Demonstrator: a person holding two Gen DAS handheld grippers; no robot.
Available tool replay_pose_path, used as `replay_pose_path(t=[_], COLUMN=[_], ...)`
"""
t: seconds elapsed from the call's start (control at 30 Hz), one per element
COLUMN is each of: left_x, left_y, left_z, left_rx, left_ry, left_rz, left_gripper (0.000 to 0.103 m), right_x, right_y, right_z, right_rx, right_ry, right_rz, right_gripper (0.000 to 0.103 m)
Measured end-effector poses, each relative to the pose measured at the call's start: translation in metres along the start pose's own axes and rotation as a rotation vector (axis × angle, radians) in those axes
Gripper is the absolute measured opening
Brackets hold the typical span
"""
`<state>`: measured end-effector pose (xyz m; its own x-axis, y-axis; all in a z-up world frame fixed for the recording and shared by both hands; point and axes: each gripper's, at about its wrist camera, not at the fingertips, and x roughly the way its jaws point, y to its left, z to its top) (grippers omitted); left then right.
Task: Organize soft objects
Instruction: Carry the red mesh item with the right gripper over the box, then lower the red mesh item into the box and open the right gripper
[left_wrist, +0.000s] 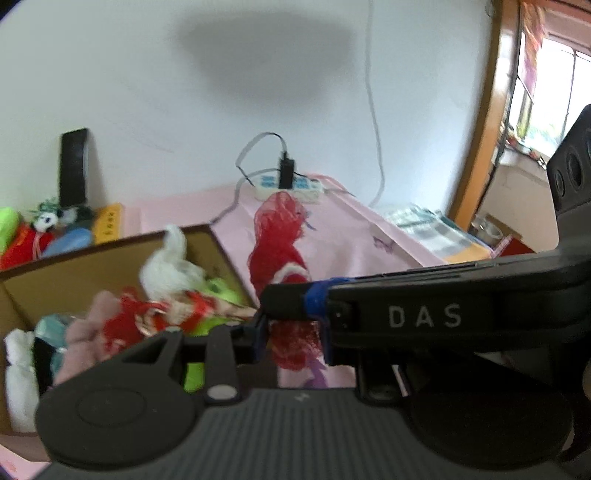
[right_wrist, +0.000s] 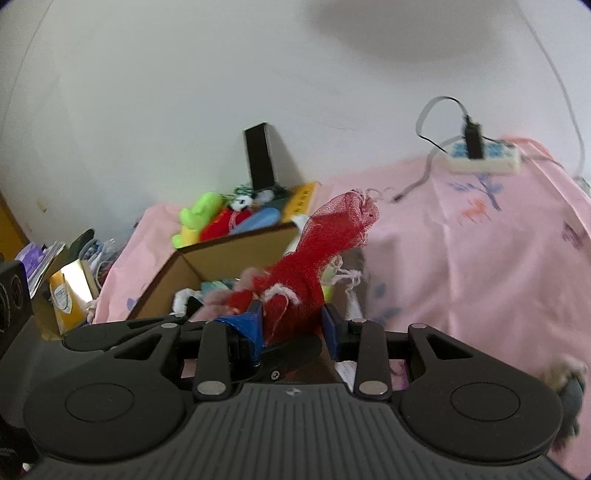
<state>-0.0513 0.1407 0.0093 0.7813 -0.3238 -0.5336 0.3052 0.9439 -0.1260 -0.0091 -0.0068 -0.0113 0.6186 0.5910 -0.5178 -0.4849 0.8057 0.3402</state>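
Both claws grip the same red mesh bag (right_wrist: 317, 254): the right claw (right_wrist: 291, 325) has its blue-taped pads clamped on the bag's lower bunched end, and the left claw (left_wrist: 295, 325), nearly closed, pinches red netting beside it, so the two heads crowd one another. The bag hangs lifted above the pink flowered sheet (right_wrist: 461, 258), just right of an open cardboard box (left_wrist: 66, 273) already crowded with a white plush (left_wrist: 166, 266), a pink one and bright green pieces. More toys (right_wrist: 221, 218) lie piled at the wall beyond the box. To finish this step well, I would carry the bag left over the box's rim with both grips firm, keep the loose upper end from snagging on the cardboard edge, lower it into a gap, then release one claw at a time. The only legible writing is "DAS" (left_wrist: 424, 315), white on the right gripper's black arm in the left wrist view. A white power strip (right_wrist: 480, 158) sits far right; its markings are unreadable.
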Motion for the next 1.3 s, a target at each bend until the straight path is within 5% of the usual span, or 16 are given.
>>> replay_pose_path(t=[0.63, 0.8, 1.3], left_x=[0.032, 0.043, 0.038], left_y=[0.080, 0.086, 0.080], left_z=[-0.009, -0.011, -0.011], left_rx=[-0.136, -0.134, -0.091], left_ry=[0.136, 0.163, 0.167], left_rz=[0.012, 0.005, 0.012], left_gripper=[0.021, 0.042, 0.056], right_x=[0.073, 0.072, 0.055], right_y=[0.031, 0.027, 0.010], right_z=[0.000, 0.003, 0.007], right_rx=[-0.087, -0.069, 0.081], right_ry=[0.104, 0.116, 0.078], right_rz=[-0.107, -0.104, -0.077], right_gripper=[0.021, 0.021, 0.022])
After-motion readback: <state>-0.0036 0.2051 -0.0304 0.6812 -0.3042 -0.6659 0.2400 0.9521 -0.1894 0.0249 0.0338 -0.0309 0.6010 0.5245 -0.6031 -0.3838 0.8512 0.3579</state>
